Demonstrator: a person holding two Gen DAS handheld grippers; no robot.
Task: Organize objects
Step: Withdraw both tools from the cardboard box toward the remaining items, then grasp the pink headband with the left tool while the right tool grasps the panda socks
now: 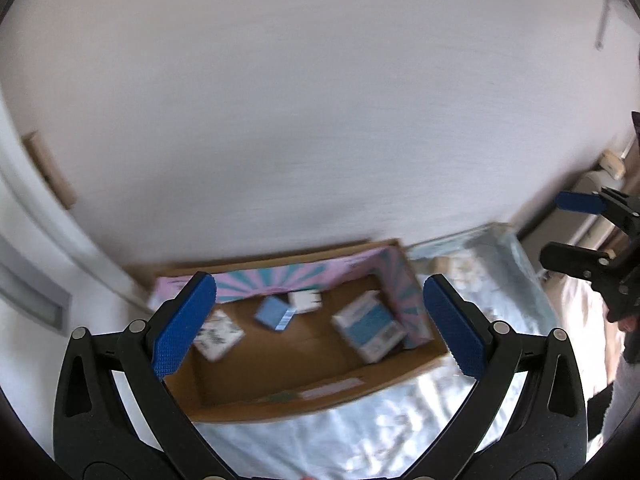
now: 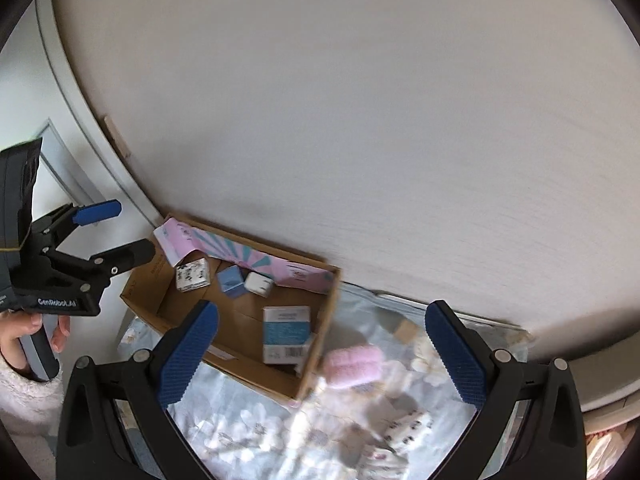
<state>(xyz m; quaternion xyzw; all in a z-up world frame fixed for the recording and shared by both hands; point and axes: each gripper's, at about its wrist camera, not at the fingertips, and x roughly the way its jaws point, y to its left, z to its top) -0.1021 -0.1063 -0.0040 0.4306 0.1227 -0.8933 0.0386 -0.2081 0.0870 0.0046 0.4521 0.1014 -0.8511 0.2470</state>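
Observation:
An open cardboard box (image 1: 320,404) (image 2: 325,332) lies on a floral cloth against the wall. Inside it are a blue-and-white carton (image 1: 370,326) (image 2: 286,334), a small blue box (image 1: 274,312) (image 2: 231,280), a small white box (image 1: 305,300) (image 2: 259,283), a black-patterned white box (image 1: 218,334) (image 2: 193,275) and a pink-and-teal carton (image 1: 304,276) (image 2: 256,258) along the back wall. My left gripper (image 1: 320,320) (image 2: 120,232) hovers open above the box, holding nothing. My right gripper (image 2: 322,350) (image 1: 568,232) is open and empty over the box's right side.
On the floral cloth (image 2: 240,432) right of the box lie a pink fluffy roll (image 2: 352,366), a wooden block (image 2: 406,330) and a patterned white item (image 2: 408,428). A white wall (image 1: 320,120) rises behind. A door frame (image 2: 80,128) stands at the left.

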